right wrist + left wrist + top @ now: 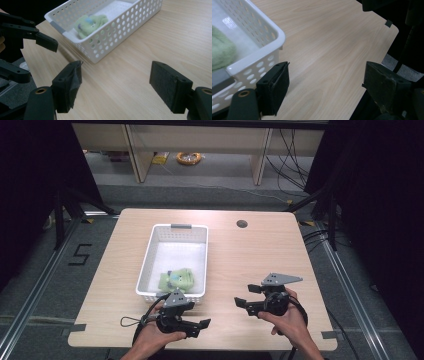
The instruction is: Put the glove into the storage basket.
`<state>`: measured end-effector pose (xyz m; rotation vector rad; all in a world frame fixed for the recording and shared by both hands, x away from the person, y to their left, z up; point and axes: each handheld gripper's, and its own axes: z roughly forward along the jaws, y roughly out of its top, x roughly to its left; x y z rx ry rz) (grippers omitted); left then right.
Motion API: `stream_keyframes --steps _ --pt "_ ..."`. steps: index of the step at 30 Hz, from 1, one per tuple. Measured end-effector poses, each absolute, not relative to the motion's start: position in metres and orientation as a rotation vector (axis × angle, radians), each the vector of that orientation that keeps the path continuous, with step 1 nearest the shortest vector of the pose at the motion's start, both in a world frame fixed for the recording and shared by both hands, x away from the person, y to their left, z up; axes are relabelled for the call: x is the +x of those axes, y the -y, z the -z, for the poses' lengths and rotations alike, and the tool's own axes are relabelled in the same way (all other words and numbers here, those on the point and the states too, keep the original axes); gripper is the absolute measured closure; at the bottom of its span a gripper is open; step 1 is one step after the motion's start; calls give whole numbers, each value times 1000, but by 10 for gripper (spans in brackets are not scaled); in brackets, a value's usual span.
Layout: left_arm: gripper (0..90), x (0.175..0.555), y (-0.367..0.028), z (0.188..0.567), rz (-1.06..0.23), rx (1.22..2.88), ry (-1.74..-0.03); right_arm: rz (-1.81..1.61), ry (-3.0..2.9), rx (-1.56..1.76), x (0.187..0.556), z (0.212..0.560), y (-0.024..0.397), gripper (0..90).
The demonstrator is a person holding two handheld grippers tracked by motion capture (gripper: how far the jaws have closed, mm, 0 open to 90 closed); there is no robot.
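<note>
Between the wide-open jaws of both grippers sits bare table, nothing held. Left gripper is at the bottom of the high view, w/ the right gripper just right of it. Up & left, the green soft toy lies in the near end of the white basket. Both hands wait by the near edge of the table, prob. so the toy is easy to grab next.

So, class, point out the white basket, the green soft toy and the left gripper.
white basket (148,255): high view, left rim.
green soft toy (90,22): right gripper view, its body.
left gripper (202,326): high view, between its jaw tips.
</note>
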<state>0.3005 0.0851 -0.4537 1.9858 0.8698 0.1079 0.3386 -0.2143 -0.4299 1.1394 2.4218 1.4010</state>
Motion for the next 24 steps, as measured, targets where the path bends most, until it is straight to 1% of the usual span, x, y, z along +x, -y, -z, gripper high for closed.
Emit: stream_keyframes --steps 5,6,11,12,15,17,18,23,24 --pt "202 299 -83 460 -91 1992 -868 -1395 -2406 1183 334 434 218 269" --pt "202 298 -83 463 -81 1991 -868 -1400 -2416 1139 334 437 221 269" --pt "202 296 -82 467 -90 1996 -870 -1421 -2421 1180 328 443 222 266" --pt "202 295 -82 470 -91 2001 -865 -1421 -2430 1128 329 447 225 259" --pt "201 293 -81 473 -91 2006 -867 -1411 -2431 1185 324 450 225 255" --pt "200 291 -80 476 -83 2004 -878 -1405 -2431 1148 325 452 227 253" --pt "200 290 -81 477 -91 2017 -877 -1420 -2426 1187 321 454 227 250" --pt "200 286 -80 484 -79 2037 -863 -1393 -2434 1174 317 458 228 239" --pt "200 285 -81 485 -94 2050 -850 -1399 -2435 1148 316 461 229 235"
